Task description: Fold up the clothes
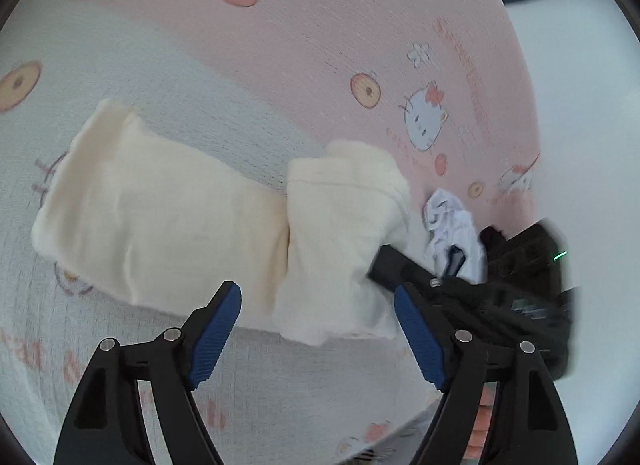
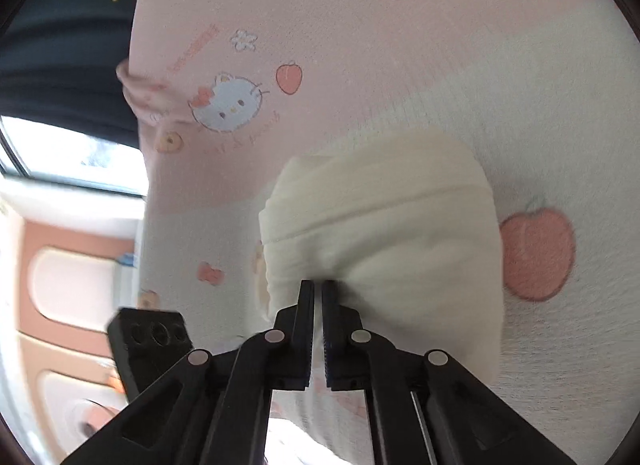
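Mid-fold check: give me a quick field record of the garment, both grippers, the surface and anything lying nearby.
garment: cream garment, lying flat, one end folded over onto itself
left gripper: left gripper open, nothing between the pads, poised over the garment's near edge
right gripper: right gripper shut on the garment's folded end
surface: pink and white cartoon-cat bedsheet
nearby: crumpled white cloth on the sheet beside the folded end
fold status: partly folded, not finished
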Available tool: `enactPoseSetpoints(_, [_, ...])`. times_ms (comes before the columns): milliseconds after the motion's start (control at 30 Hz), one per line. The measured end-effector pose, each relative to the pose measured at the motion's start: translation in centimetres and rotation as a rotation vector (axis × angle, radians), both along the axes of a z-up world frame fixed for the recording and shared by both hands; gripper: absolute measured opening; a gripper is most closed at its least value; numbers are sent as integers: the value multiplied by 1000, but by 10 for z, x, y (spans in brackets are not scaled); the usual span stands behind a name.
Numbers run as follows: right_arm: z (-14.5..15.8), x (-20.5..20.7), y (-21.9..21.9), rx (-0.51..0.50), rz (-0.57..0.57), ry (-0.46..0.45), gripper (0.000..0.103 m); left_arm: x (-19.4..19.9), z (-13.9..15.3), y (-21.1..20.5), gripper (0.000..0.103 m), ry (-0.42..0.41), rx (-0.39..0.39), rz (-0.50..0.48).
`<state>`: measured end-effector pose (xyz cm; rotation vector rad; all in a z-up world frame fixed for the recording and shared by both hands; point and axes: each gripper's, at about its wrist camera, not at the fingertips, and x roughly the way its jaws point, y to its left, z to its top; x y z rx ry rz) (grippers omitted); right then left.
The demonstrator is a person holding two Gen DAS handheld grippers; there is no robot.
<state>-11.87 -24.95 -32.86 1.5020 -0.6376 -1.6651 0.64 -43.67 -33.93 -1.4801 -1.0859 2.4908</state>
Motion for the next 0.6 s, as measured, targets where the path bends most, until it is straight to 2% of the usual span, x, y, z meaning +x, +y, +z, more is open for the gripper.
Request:
enactPoseSetpoints(33, [8,0,0,32,1,32,9,-2,-4,4,75,-31,-30,-6])
enactPoseSetpoints(100, [23,0,1,94,4,96,50,-5,-9,6,50,-28,-1,-10])
enactPoseSetpoints(167, [36,1,4,140,10,153,65,-2,-8,5,46,-8,15,0])
enactPoseSetpoints(267, [44,-1,11,228,0,216,66,-1,-8,4,47,-10,24,-8])
enactPoseSetpoints(367, [31,-7,26,213,-19,177,68,-1,-9,0,47,-12,53,0])
enactPoseSetpoints(467, [7,-15,49,148,-91,85,68,2,-11,0,49,-1,56,-1])
enactPoseSetpoints(600, [-30,-21,77,-32,-223,-110,68,2,-15,-3,49,-2,81,6])
